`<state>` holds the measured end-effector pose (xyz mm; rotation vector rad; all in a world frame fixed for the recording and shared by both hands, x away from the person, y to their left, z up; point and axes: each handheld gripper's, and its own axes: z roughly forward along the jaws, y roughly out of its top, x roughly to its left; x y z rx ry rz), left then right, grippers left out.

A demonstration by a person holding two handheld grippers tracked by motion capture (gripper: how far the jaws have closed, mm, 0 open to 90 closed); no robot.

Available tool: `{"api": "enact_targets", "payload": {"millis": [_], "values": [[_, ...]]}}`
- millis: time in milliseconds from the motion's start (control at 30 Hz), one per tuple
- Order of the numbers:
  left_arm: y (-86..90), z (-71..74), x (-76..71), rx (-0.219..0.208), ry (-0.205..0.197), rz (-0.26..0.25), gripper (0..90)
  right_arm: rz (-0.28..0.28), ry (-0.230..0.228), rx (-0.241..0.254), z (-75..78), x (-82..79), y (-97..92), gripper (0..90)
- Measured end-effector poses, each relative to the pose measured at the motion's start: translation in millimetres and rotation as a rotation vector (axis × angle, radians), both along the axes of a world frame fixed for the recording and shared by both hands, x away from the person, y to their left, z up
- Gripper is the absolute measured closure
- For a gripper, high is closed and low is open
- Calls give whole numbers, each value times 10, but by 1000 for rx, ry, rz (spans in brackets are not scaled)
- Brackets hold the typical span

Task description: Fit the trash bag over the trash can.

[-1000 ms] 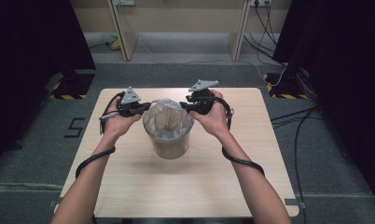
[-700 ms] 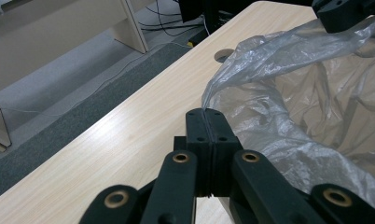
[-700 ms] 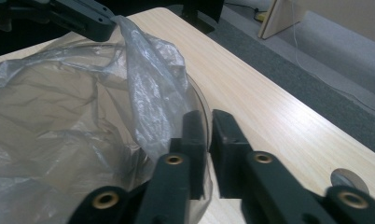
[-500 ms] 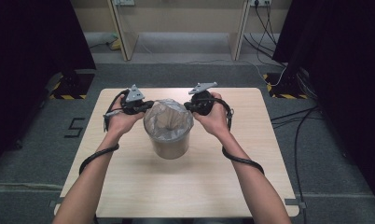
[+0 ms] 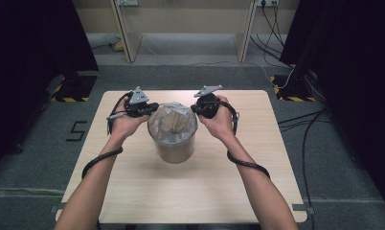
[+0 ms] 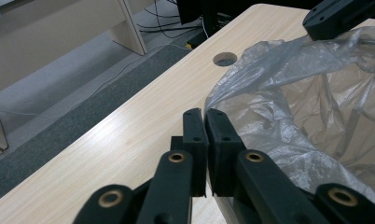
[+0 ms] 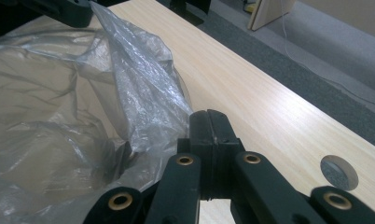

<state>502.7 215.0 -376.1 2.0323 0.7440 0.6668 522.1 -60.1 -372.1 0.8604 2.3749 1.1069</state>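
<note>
A round tan bin (image 5: 173, 149) stands mid-table, lined with a clear plastic bag (image 5: 173, 122) that spills over its rim. My left gripper (image 5: 150, 111) is at the bin's left rim. Its jaws have just been opening: in the left gripper view (image 6: 205, 114) a thin slit parts the pads, and the bag's edge (image 6: 269, 121) lies right beside them. My right gripper (image 5: 196, 110) is at the right rim. In the right gripper view (image 7: 210, 114) its jaws are pressed together, with the bag's edge (image 7: 143, 93) running in at their left side.
The wooden table (image 5: 190, 191) has a round cable hole (image 6: 225, 59) near its far edge. Grey carpet surrounds it, with cables (image 5: 300, 120) on the floor at the right and wooden frame legs (image 5: 123, 33) behind. Black curtains hang on both sides.
Both hands stay at the bin's rim. The right gripper has edged slightly inward onto the bag's edge, and the film over the bin's mouth has shifted.
</note>
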Motion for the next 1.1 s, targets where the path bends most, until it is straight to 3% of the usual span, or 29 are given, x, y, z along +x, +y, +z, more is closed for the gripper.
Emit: {"api": "enact_targets", "payload": {"millis": [200, 433, 800, 1100], "values": [[40, 51, -52, -28, 12, -18, 754, -11, 15, -6, -34, 20, -17, 900], [93, 49, -104, -50, 34, -36, 750, -9, 14, -12, -54, 26, -24, 900], [133, -16, -71, -74, 88, -31, 892, -11, 15, -5, -65, 20, -30, 900], [104, -1, -12, -57, 73, 7, 897, -5, 19, -19, -49, 0, -39, 900]]}}
